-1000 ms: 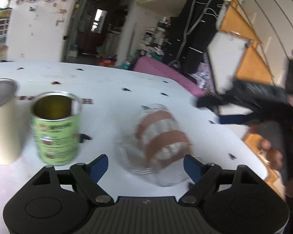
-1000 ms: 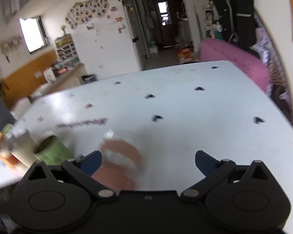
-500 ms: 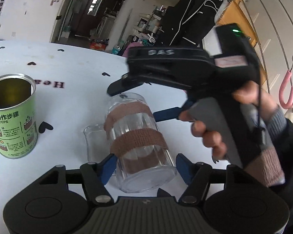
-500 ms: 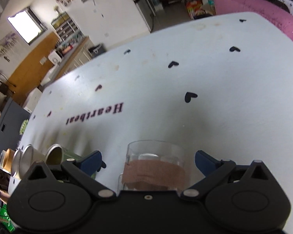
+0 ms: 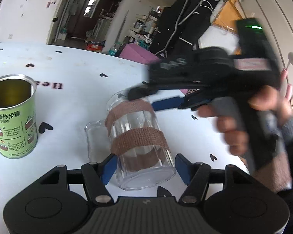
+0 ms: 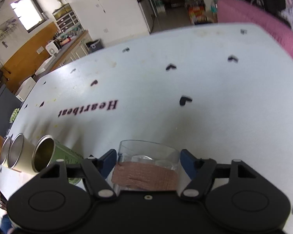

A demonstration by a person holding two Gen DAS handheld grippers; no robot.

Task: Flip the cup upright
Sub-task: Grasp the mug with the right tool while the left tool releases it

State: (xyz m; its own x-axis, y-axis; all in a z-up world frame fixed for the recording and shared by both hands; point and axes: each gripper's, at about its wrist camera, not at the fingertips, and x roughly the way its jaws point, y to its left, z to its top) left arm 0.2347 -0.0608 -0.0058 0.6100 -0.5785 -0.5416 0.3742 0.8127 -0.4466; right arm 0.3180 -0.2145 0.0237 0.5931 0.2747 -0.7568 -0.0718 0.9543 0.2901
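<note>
A clear glass mug [image 5: 138, 136] with two brown tape bands and a handle lies tilted on the white table [image 5: 72, 105], one end toward my left camera. My left gripper [image 5: 145, 166] is open, a finger on each side of its near end; the left finger looks close to touching. My right gripper [image 5: 146, 99] comes in from the right above the mug's far end. In the right wrist view the mug [image 6: 146, 167] sits between the right gripper's [image 6: 148, 160] blue fingers, which stand close to its sides; contact is unclear.
An open green tin can [image 5: 11, 117] stands left of the mug; it also shows in the right wrist view [image 6: 50, 158], next to metal cups [image 6: 15, 154]. The table edge and a pink seat [image 5: 134, 54] lie beyond.
The right gripper's fingers have narrowed around the mug and it has pulled back slightly. The mug's far end looks a little higher. The left gripper stays spread at the near end.
</note>
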